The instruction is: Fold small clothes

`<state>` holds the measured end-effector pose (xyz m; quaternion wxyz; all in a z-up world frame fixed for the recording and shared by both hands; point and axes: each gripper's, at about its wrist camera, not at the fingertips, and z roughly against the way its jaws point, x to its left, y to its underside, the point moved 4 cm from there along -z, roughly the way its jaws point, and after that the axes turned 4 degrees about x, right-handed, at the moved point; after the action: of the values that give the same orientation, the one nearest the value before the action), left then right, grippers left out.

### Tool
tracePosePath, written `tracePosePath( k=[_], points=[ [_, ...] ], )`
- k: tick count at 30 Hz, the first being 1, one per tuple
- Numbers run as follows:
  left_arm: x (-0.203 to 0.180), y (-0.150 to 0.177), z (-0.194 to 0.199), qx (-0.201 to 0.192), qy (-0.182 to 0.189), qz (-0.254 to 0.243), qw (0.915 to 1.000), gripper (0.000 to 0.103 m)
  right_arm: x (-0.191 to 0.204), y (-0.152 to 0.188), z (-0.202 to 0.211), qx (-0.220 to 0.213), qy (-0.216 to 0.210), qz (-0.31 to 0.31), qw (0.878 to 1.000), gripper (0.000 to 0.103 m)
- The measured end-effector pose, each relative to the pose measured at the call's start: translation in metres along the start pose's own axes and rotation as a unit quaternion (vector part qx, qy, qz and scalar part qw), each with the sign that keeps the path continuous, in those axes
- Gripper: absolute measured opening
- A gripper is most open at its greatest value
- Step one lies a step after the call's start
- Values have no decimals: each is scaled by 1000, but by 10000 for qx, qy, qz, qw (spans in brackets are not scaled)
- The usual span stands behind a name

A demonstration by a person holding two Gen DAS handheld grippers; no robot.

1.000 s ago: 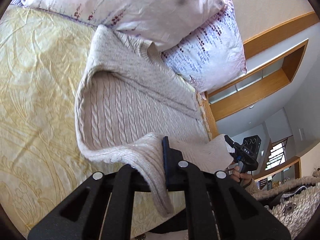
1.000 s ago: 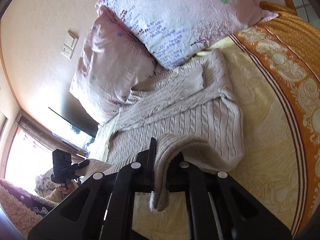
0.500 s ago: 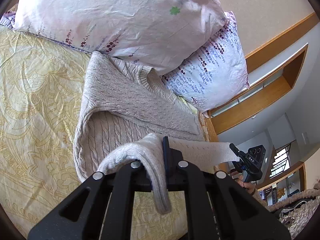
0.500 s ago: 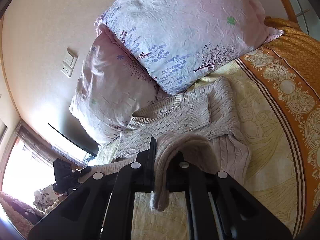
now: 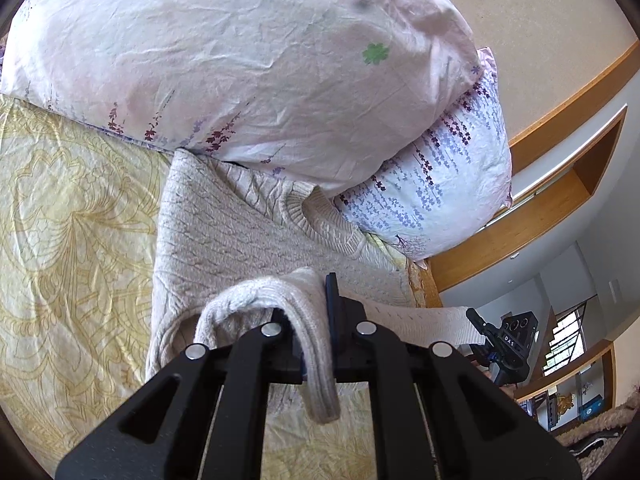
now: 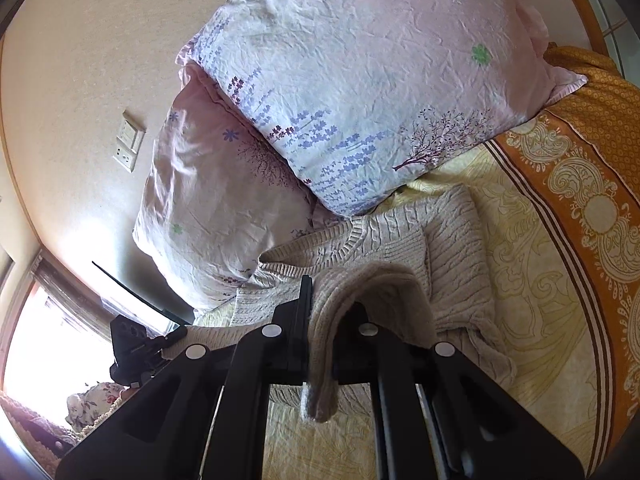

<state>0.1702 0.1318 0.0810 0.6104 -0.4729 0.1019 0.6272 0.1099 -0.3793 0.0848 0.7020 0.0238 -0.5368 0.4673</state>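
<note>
A beige cable-knit sweater [image 5: 224,240] lies on the yellow bedspread [image 5: 72,248], its ribbed collar against the pillows. My left gripper [image 5: 316,320] is shut on the sweater's hem, which drapes over its fingers and hangs down. My right gripper [image 6: 320,320] is shut on the hem at the other side, seen on the sweater [image 6: 452,248] in the right wrist view. The hem is stretched between both grippers above the sweater's body. Each gripper shows in the other's view: the right one [image 5: 504,344] and the left one [image 6: 140,344].
Two pink floral pillows [image 5: 240,60] [image 6: 360,100] lean against the wall at the head of the bed. An orange patterned border [image 6: 592,184] runs along the bedspread's right side. A wooden bed frame edge [image 5: 428,280] and a wall socket [image 6: 130,146] are in view.
Both grippers have carried the sweater's hem forward toward the collar and pillows. The lower half now covers more of the sweater's body and the pillows loom closer.
</note>
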Motion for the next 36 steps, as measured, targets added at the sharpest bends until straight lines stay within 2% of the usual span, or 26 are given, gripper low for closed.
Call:
tracePosePath(
  k=[12, 17, 21, 28, 31, 34, 36],
  points=[
    [39, -40, -39, -177, -297, 635, 9974, 7, -26, -32, -62, 194, 297, -166, 9992, 8],
    [52, -51, -57, -195, -385, 847, 9955, 7, -50, -39, -83, 199, 412, -570, 9973, 8],
    [75, -49, -73, -99, -489, 1284, 9905, 7, -76, -33, -101, 551, 684, -1019, 9909, 8],
    [82, -46, -77, -109, -388, 1517, 9876, 8, -78, -32, -93, 665, 298, -1312, 9887, 11],
    [86, -48, -74, -116, -269, 1639, 9860, 8, -74, -39, -90, 547, 7, -1300, 9900, 10],
    [93, -53, -75, -129, -246, 1772, 9838, 8, -78, -51, -95, 442, -65, -1514, 9875, 10],
    [96, -56, -77, -167, -250, 1919, 9809, 8, -86, -55, -104, 465, 47, -1758, 9833, 11]
  ],
)
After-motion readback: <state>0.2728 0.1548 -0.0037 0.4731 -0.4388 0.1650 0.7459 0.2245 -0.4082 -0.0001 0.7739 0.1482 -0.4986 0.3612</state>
